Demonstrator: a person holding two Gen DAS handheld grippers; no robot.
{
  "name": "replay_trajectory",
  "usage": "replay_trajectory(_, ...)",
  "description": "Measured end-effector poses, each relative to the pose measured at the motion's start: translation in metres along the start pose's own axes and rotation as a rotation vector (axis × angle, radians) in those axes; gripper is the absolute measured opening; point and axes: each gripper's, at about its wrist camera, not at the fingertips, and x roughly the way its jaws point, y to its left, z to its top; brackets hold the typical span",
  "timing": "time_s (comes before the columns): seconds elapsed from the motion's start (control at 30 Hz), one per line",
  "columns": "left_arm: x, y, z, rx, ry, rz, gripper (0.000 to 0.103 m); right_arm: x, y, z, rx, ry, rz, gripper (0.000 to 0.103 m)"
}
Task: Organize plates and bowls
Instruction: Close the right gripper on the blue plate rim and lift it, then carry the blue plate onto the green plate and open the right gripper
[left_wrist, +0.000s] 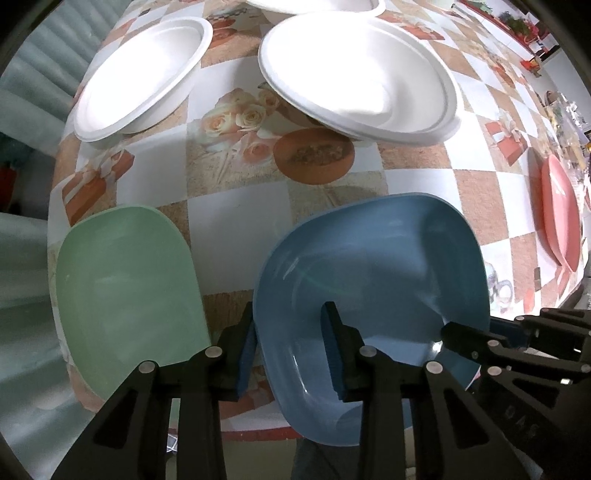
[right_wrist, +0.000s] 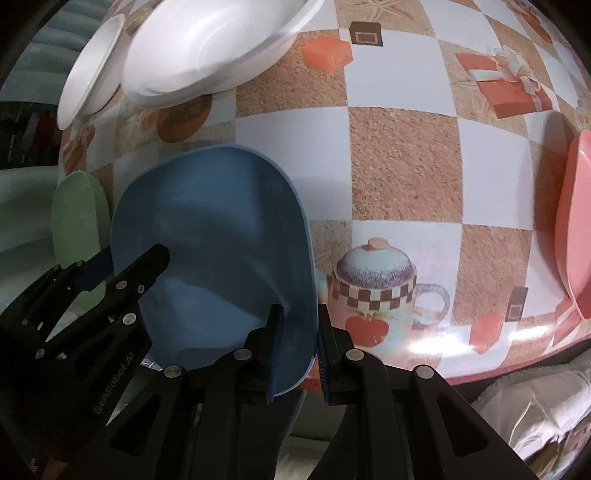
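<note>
I am at a dining table in a home. The tabletop (right_wrist: 402, 162) wears a printed oilcloth of white and cork-brown squares with roses (left_wrist: 240, 118), a cut papaya (left_wrist: 314, 157), gift boxes (right_wrist: 506, 83) and a teapot (right_wrist: 380, 291). Along its far right edge I see household clutter (left_wrist: 569, 122), too blurred to name. Beyond the near right corner lies pale, soft fabric (right_wrist: 528, 410).

We count three white disposable plates: one far left (left_wrist: 142, 77), one far centre (left_wrist: 360, 79), and one cut off at the top edge (left_wrist: 314, 5). We also see one green plate (left_wrist: 125, 288), one blue plate (left_wrist: 373, 273) and one pink plate (left_wrist: 559, 210).
</note>
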Motion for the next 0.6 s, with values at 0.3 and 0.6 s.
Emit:
replay_trajectory(0.3, -0.045, 0.009, 0.006, -0.007, -0.076, 0.010, 0.037, -0.035, 0.024, -0.002, -0.020, -0.007, 0.030, 0.019)
replay_trajectory(0.6, -0.088, 0.046, -0.010, -0.058, -0.159, 0.062, 0.037, -0.054, 0.087, 0.005, -0.150, -0.014, 0.037, 0.019)
